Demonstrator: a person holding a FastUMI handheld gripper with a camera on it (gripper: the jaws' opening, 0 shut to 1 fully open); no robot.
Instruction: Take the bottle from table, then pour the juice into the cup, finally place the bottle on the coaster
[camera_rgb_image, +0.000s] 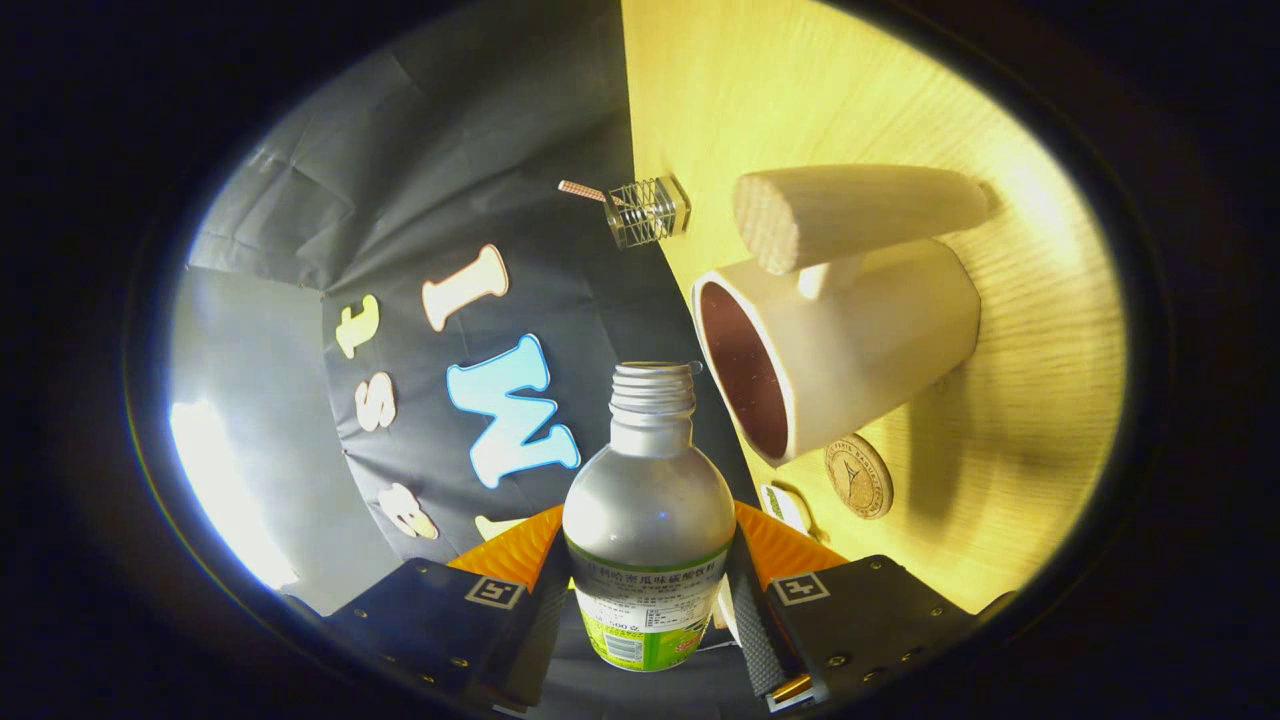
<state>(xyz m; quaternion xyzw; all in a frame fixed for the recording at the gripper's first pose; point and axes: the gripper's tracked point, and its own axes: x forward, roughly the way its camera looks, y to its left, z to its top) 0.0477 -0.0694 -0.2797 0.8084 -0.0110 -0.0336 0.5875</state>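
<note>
Tongs (650, 600) clamp my bottle (650, 510) between both fingers, tipped sideways with its uncapped neck just short of the cup (840, 350) mouth. I judge I'm mid-pour, so next I must level it and carry it to the coaster (859, 476) beside the cup. It looks empty, green-labelled.

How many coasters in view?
1: the round cork coaster on the table, beside the cup's rim, beyond the fingers. The gripper holds the bottle; the cup could hide others.
</note>
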